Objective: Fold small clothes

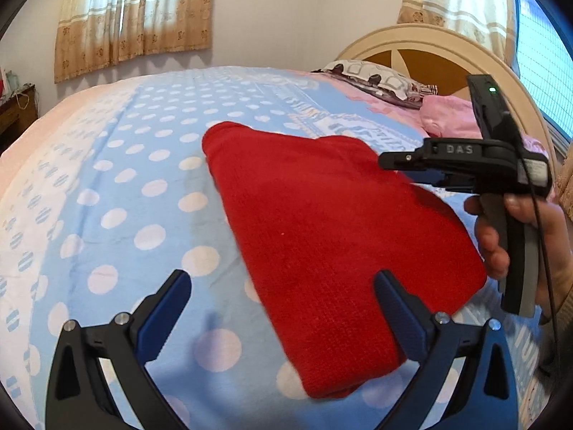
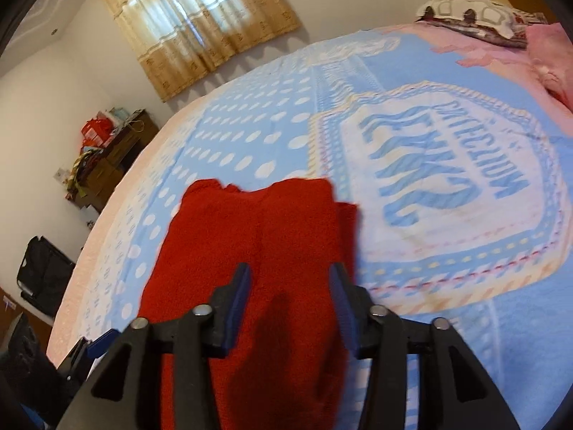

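A red knitted garment (image 1: 333, 236) lies folded into a long flat shape on the blue polka-dot bedspread (image 1: 143, 186). My left gripper (image 1: 283, 283) is open and empty, hovering above the garment's near left edge. The right gripper (image 1: 390, 161) shows from the side in the left wrist view, held in a hand above the garment's right side. In the right wrist view the right gripper (image 2: 290, 279) is open and empty above the red garment (image 2: 250, 251), which has a folded flap at its far right corner.
The bed fills both views. Patterned pillows (image 1: 379, 79) and a pink blanket (image 1: 451, 114) lie near the cream headboard (image 1: 429, 46). A wooden cabinet with clutter (image 2: 107, 154) and a black bag (image 2: 43, 272) stand past the bed's left side.
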A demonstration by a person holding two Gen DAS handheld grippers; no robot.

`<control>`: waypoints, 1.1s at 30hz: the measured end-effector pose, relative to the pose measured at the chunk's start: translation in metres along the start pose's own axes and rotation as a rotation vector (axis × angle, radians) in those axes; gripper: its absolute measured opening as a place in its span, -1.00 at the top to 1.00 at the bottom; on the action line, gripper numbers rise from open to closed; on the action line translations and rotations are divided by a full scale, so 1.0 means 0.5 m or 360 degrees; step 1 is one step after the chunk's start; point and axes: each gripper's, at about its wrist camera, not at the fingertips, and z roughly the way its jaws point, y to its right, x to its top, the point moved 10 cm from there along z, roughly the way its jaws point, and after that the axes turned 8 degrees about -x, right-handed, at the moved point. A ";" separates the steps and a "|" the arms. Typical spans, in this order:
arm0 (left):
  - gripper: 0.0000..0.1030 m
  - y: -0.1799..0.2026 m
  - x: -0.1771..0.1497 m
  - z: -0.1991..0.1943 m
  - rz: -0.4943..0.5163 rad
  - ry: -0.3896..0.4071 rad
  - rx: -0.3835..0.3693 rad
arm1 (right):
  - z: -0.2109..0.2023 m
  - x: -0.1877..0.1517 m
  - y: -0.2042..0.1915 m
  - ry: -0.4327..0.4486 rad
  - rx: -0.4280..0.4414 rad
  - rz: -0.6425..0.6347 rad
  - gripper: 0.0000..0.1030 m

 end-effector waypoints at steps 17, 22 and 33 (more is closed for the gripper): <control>-0.58 0.024 -0.037 0.042 -0.0253 -0.0204 -0.0395 | 0.085 -0.012 0.039 -0.0145 0.0125 0.0103 -0.06; -0.30 0.047 -0.034 0.035 -0.0194 -0.0184 -0.0405 | 0.079 -0.025 0.024 -0.0157 0.0249 0.0127 0.38; 0.08 0.032 -0.032 -0.020 -0.0129 -0.0162 -0.0327 | 0.032 -0.039 -0.029 -0.0052 0.0202 0.0016 0.51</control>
